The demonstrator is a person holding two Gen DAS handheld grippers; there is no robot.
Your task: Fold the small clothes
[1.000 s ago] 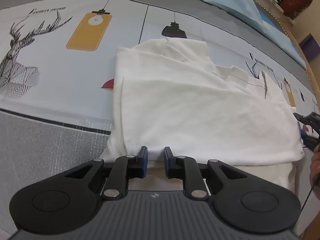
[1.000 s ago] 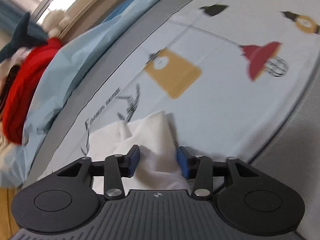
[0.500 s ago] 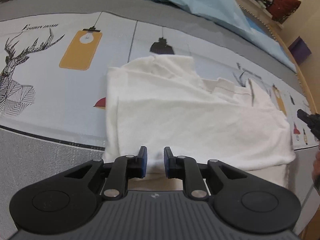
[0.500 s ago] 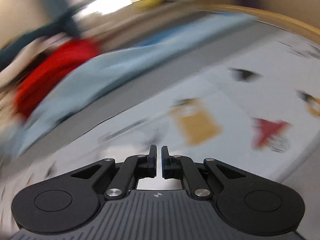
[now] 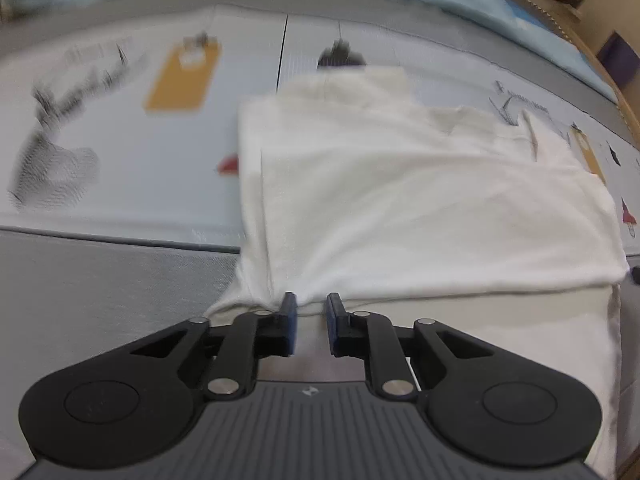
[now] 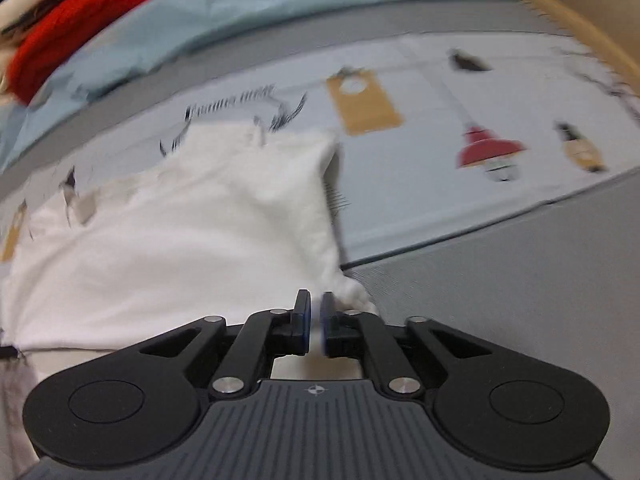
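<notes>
One white shirt [image 5: 420, 208] on the bedsheet [image 5: 120, 184]. Left gripper [image 5: 311, 308] clamps its near hem; right gripper [image 6: 315, 306] opening, hem between its fingers.

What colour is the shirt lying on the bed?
White, plain with no print. The shirt shows best in the left wrist view.

The white shirt [image 5: 420, 208] is soft matt cloth. The bedsheet [image 5: 120, 184] is smooth printed fabric. Each claw is matt black plastic with shiny metal pins.
</notes>
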